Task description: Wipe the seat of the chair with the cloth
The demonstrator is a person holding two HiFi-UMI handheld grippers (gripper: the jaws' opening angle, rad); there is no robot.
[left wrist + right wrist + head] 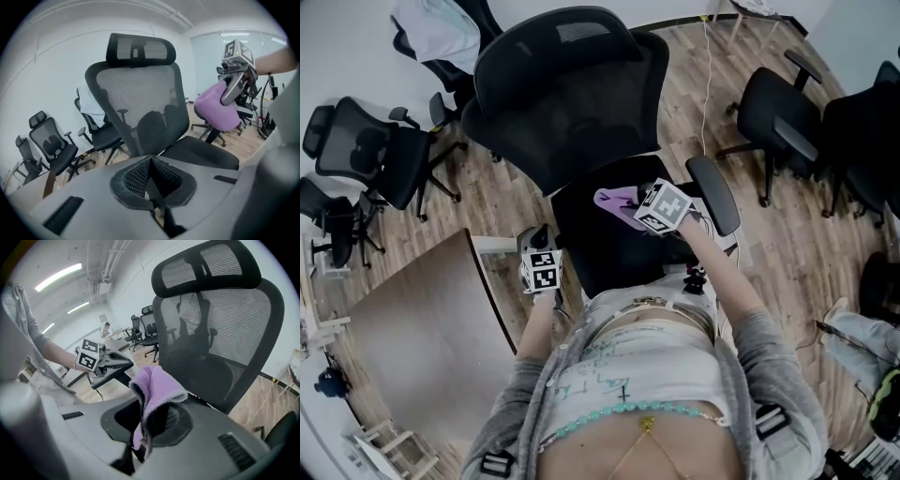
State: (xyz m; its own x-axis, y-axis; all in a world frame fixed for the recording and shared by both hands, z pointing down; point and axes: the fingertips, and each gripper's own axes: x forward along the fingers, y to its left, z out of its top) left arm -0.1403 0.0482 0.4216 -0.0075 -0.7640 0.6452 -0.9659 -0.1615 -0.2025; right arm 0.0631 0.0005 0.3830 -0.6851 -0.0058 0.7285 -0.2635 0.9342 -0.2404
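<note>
Trouble could come first from the grip. The right gripper (143, 437) is closed on the purple cloth (152, 390), but it pinches only a bunched fold near one edge, and most of the cloth stands up loose past the jaws. The seat (609, 248) looks like rough woven fabric, so I judge that a hard drag over it could pull the cloth out of the jaws. The loose part could also roll under, so that the hard jaw tips scrape the seat and not the cloth.

The second risk is the chair (572, 103) itself. An office chair of this kind probably turns or rolls on the smooth wooden floor (787, 234) when it is pushed. Nothing holds it now: the left gripper (150, 183) has its jaws pressed together with nothing between them, and it is in the air at the left side of the seat, apart from it.

The cloth is soft and fluffy like a towel, with a darker stitched border. It hangs in the air above the back part of the seat, not touching it. The seat is a black, flat, rounded pad. The backrest (136, 108) is thin see-through mesh in a curved frame, with a small mesh headrest (140, 49) on top.
</note>
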